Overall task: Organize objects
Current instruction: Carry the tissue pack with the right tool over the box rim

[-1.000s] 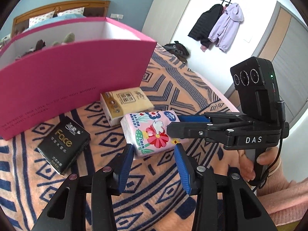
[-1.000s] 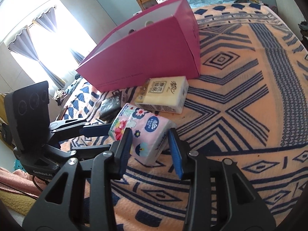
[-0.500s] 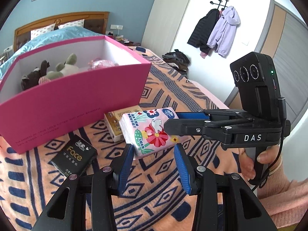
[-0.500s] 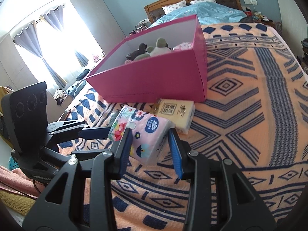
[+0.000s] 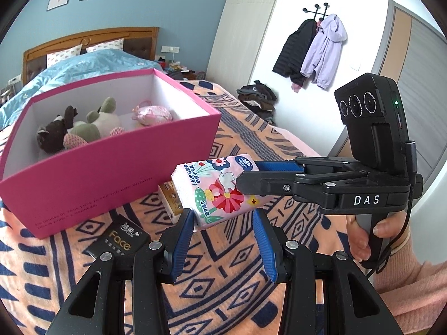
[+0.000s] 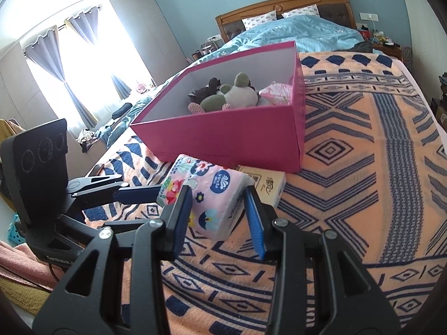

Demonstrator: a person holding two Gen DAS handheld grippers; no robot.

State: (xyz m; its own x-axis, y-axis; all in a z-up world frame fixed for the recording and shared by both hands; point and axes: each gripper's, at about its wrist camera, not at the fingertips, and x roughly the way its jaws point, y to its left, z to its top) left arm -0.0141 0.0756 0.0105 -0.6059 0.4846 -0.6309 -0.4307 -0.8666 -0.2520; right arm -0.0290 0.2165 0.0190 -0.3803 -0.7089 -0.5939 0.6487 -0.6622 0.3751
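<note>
A bedroom, with an orange and navy patterned blanket (image 6: 349, 167) spread over the bed, is the setting. Above the blanket, clear of it, a pink flowered tissue pack (image 5: 215, 192) is held up in front of a pink box (image 6: 232, 136), gripped from two sides. The right gripper (image 6: 219, 209) has its blue pads pressed on the pack's near end, jaws narrow around it; the left gripper (image 5: 223, 223) closes on the pack's lower end in its own view, and from the right wrist its blue finger reaches the pack's left side. A hand (image 5: 371, 234) in a pink sleeve holds the right gripper's handle. Under the pack a beige tissue pack (image 6: 265, 187) lies on the blanket just before the box wall, and a black pack marked Face (image 5: 118, 240) lies nearby to the left. Inside the box sit a dark stuffed toy (image 5: 54, 135), a green and grey stuffed toy (image 5: 97, 124) and a pink pouch (image 5: 152, 114). Two coats (image 5: 313, 53) hang on the far wall
</note>
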